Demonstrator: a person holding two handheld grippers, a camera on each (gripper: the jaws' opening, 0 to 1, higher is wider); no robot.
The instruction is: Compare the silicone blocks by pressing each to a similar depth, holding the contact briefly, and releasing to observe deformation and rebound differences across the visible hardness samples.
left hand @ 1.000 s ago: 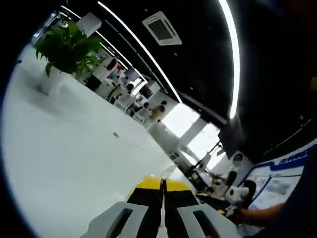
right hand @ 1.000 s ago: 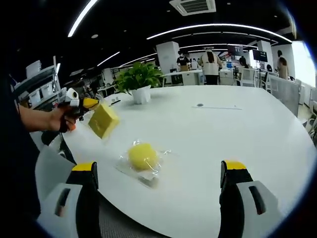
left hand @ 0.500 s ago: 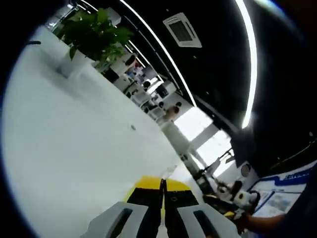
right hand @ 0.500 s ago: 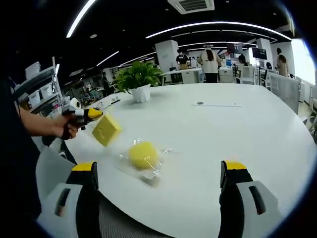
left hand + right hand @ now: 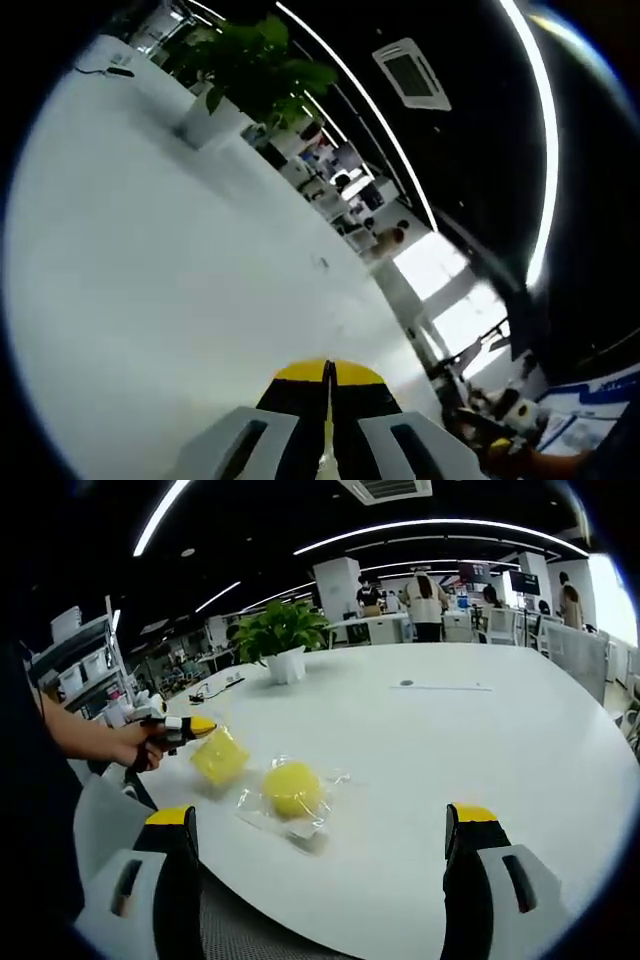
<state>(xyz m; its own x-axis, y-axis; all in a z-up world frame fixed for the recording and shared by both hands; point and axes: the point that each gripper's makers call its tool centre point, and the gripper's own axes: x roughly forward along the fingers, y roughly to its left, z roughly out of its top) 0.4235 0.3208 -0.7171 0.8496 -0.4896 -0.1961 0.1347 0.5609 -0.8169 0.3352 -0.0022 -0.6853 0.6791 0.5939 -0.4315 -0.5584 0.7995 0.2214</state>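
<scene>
Lower now than a second ago, the yellow square block [image 5: 220,756] carried by the left gripper [image 5: 190,726] has come down from above the counter [image 5: 480,750] to just beside the round yellow block [image 5: 292,788], on its left; whether the two blocks touch cannot be told, nor whether the square one rests on the counter. That round block sits where it was, on a clear plastic wrapper [image 5: 318,832] spread over the near left part of the white counter. A hand [image 5: 135,745] grips the left gripper, and a bare forearm runs off to the left edge of the right gripper view. In the left gripper view the left gripper's jaws [image 5: 328,400] stand pressed together with a thin yellow edge showing between their black, yellow-tipped ends, closed on the yellow square block, and the counter [image 5: 160,300] slopes away beyond them at a strong tilt. The right gripper [image 5: 322,870] hangs at the near edge of the counter with its jaws spread wide apart, nothing between them, well short of the round yellow block. At the far left of the counter stands a green potted plant [image 5: 279,643] in a white pot, with a dark cable [image 5: 215,687] lying near it. Further back, people [image 5: 425,606] stand among desks under long ceiling light strips [image 5: 430,528].
</scene>
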